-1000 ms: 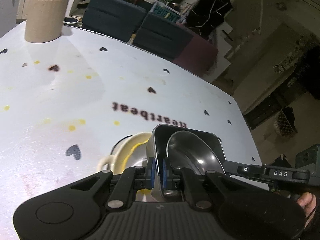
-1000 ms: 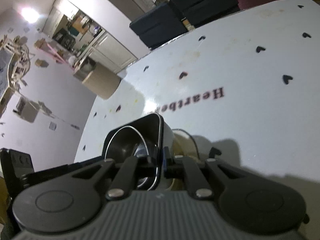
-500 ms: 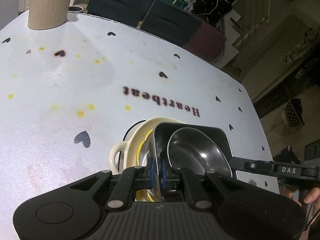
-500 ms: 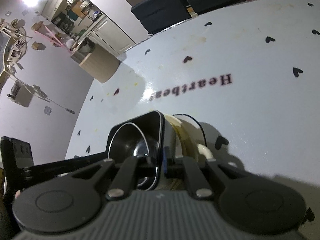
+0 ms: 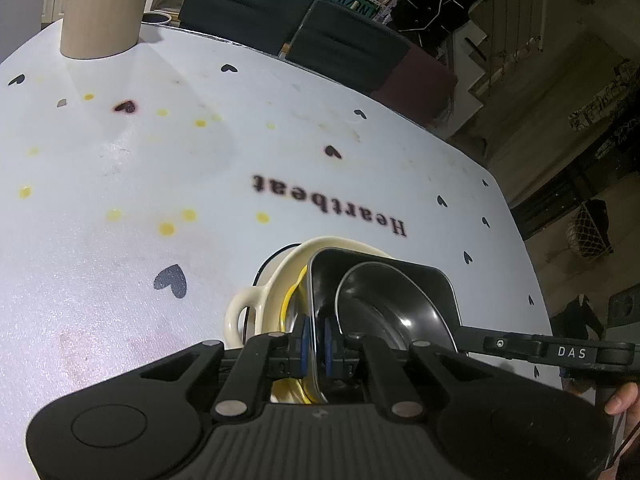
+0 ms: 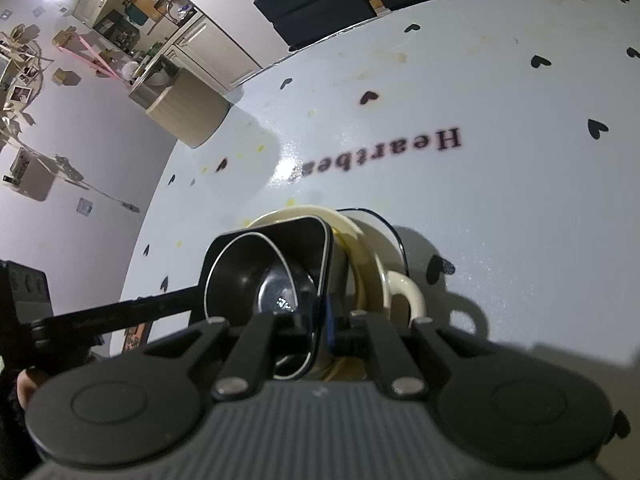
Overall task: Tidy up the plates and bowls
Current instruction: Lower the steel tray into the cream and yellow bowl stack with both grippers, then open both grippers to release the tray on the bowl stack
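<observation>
While both tools pinch opposite walls of one black square dish, the load hangs on two thin rim grips. The left tool (image 5: 316,346) has its blue-padded fingers nearly together on the dish's (image 5: 384,280) near-left wall, one pad inside and one outside. The right tool (image 6: 322,322) is clamped the same narrow way on the opposite wall of the same dish (image 6: 280,248). A shiny steel bowl (image 5: 380,304) sits nested inside the dish, tilted toward one side.

Beneath and partly around the dish is a cream handled bowl (image 5: 256,304), with a yellow rim (image 5: 294,292) showing between the two. Whether the black dish already bears on the cream bowl or hangs just above it cannot be told from either view.

The chief risk, as judged from here, is uneven handling: if one tool rises or lets go before the other, the dish would tip and the loose steel bowl could slide out. A smooth wall held only by pads may also slip. Should the dish sit crooked in the cream bowl, the stack could rock when let go.

Around them lies the white surface (image 5: 120,280) printed with hearts and "Heartbeat", spotted with yellow drips; a beige ribbed container (image 5: 104,8) stands well apart at its far edge.
</observation>
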Tool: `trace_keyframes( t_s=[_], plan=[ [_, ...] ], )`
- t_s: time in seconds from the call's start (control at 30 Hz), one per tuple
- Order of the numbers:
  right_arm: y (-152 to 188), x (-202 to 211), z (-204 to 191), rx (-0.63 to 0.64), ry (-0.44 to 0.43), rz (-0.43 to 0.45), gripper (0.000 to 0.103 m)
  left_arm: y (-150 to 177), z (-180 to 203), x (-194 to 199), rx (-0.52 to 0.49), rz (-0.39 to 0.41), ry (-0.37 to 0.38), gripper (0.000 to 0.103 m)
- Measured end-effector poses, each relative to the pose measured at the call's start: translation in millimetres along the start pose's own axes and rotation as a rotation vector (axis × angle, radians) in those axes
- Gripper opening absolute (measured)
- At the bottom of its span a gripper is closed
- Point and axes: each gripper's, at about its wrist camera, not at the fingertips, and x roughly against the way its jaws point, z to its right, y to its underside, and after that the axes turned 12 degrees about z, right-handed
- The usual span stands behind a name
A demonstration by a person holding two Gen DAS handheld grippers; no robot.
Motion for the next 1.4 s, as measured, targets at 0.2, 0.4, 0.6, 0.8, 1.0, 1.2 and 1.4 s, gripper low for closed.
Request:
trace_keyframes(
  t_s=[0.2, 0.4, 0.6, 0.8, 1.0, 1.2, 1.4],
  plan=[
    [0, -1, -1, 0.001, 0.002, -0.002, 0.009, 0, 1, -1, -0.001, -0.003, 0.002, 0.007],
    [0, -1, -3, 0.009, 0.008, -0.006, 0.010, 1, 1, -3, -0.010, -0.011, -0.003, 0.011],
    [1, 2, -7, 0.048, 0.027, 0.003, 0.014, 0, -4, -2, -0.007, -0.018, -0.021, 0.020],
    [1, 6, -9, 0.095, 0.064, 0.027, 0.022, -1, -5, 12, -0.014, 0.010, -0.035, 0.038],
    [1, 17, -15, 0.139, 0.096, 0.082, 0.037, -2, 1, 29, -0.037, 0.052, -0.058, 0.064],
    [2, 33, -28, 0.191, 0.111, 0.151, 0.053, -10, 12, 57, -0.092, 0.159, -0.096, 0.085],
    [2, 55, -43, 0.241, 0.113, 0.258, 0.075, -12, 21, 89, -0.126, 0.268, -0.092, 0.103]
  ],
)
